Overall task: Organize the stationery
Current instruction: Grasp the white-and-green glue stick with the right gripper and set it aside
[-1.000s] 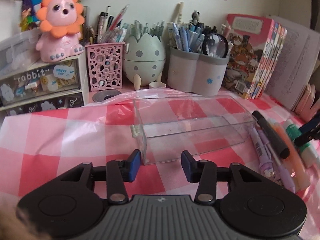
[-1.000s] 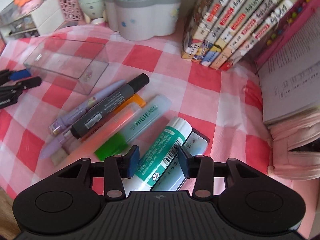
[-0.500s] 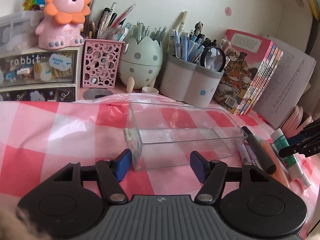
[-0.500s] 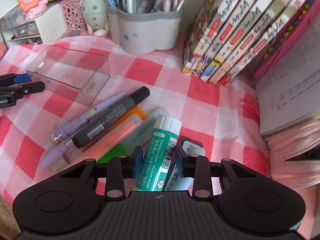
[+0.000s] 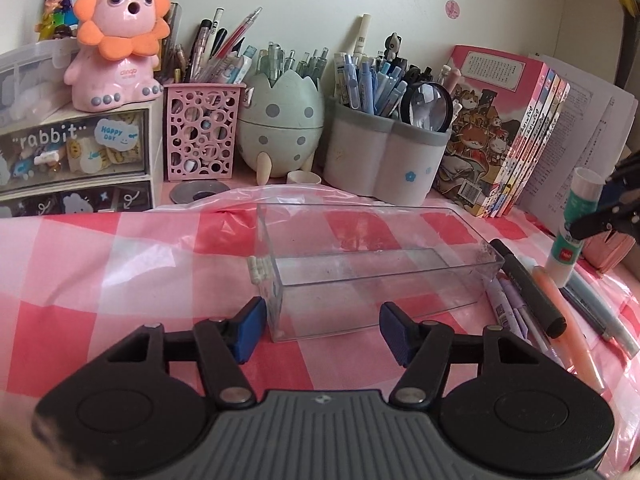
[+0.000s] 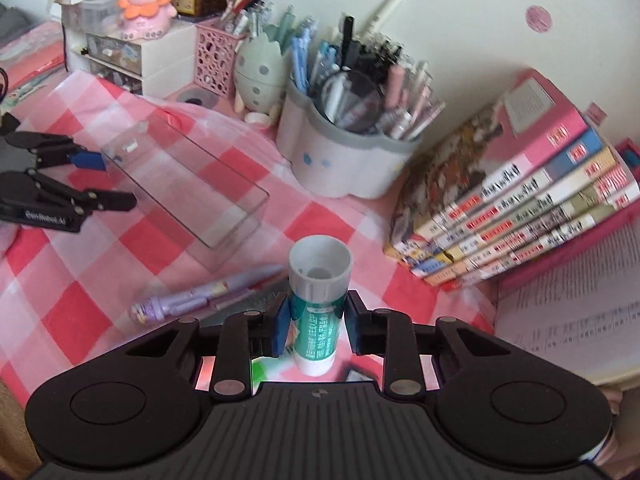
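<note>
Glue stick [image 6: 318,304] sitting pinched in your right gripper [image 6: 318,322] whose jaws were just closing, base blurring, your left gripper [image 5: 320,330] spreading beside the clear box [image 5: 376,268], highlighters beyond half hiding.

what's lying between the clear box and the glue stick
Left wrist view: purple pens, a black marker and an orange highlighter lie between the box and the raised glue stick.

Both grippers look like the same build: left gripper [image 5: 322,330] and right gripper [image 6: 316,326] each have a ribbed dark grey body, two round black side discs, black linkage arms with silver screws, and blue fingertip pads [image 5: 250,328]. White lettering runs along one arm.
</note>
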Demonstrator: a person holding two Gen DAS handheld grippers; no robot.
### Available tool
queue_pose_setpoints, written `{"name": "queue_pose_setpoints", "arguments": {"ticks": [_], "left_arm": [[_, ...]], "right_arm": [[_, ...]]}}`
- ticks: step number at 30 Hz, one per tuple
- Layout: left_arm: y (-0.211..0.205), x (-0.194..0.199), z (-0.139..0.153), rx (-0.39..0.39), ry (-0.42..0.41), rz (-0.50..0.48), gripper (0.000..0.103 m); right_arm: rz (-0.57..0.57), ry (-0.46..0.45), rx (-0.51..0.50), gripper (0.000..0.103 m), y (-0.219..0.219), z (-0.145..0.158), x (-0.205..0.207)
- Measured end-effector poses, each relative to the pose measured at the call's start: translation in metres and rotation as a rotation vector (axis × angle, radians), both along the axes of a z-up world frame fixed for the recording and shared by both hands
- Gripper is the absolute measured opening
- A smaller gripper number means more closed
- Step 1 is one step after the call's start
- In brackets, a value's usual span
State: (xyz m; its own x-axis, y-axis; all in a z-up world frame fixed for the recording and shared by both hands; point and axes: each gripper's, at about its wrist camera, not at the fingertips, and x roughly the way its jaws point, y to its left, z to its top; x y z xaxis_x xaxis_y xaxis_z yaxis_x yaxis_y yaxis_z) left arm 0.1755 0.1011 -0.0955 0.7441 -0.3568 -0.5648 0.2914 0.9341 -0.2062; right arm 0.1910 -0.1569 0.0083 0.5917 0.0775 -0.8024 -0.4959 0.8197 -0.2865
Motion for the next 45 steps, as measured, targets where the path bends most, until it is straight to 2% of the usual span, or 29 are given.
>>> {"name": "queue_pose_setpoints", "arguments": {"ticks": [4, 8, 12, 18, 22, 25, 31, 33, 36, 38, 41, 45], "left_arm": [[0.002, 0.0, 0.0, -0.01, 0.001, -0.002, 0.035], [0.002, 0.0, 0.0, -0.017, 0.002, -0.002, 0.035], [0.004, -0.001, 0.0, -0.033, 0.005, -0.001, 0.035], [0.005, -0.001, 0.0, -0.041, 0.006, 0.002, 0.035], [0.003, -0.002, 0.0, -0.041, 0.007, 0.006, 0.035], [0.003, -0.002, 0.0, -0.041, 0.006, 0.005, 0.035], [0.004, -0.002, 0.0, -0.042, 0.007, 0.005, 0.035], [0.003, -0.002, 0.001, -0.044, 0.007, 0.006, 0.035], [0.003, -0.002, 0.0, -0.043, 0.007, 0.006, 0.035], [0.003, -0.002, 0.0, -0.043, 0.007, 0.006, 0.035], [0.003, -0.002, 0.001, -0.043, 0.007, 0.006, 0.035], [0.004, -0.002, 0.0, -0.043, 0.007, 0.006, 0.035]], "right_arm": [[-0.022, 0.006, 0.003, 0.028, 0.003, -0.003, 0.006], [-0.023, -0.016, 0.108, 0.029, -0.004, -0.006, 0.006], [0.022, -0.039, 0.154, 0.029, -0.003, -0.013, -0.001], [-0.025, -0.031, 0.233, 0.036, -0.007, -0.024, 0.005], [-0.037, -0.057, 0.229, 0.039, -0.008, -0.035, 0.006], [-0.035, -0.039, 0.244, 0.038, -0.013, -0.039, 0.008], [-0.002, -0.03, 0.111, 0.041, -0.011, -0.032, 0.013], [-0.017, -0.044, 0.115, 0.041, -0.018, -0.023, 0.013], [-0.042, 0.007, 0.167, 0.041, -0.026, -0.019, 0.009], [-0.047, 0.073, 0.19, 0.041, -0.026, -0.026, 0.004], [-0.042, 0.172, 0.249, 0.033, -0.022, -0.039, -0.003], [-0.084, 0.245, 0.284, 0.03, -0.019, -0.05, -0.007]]}}
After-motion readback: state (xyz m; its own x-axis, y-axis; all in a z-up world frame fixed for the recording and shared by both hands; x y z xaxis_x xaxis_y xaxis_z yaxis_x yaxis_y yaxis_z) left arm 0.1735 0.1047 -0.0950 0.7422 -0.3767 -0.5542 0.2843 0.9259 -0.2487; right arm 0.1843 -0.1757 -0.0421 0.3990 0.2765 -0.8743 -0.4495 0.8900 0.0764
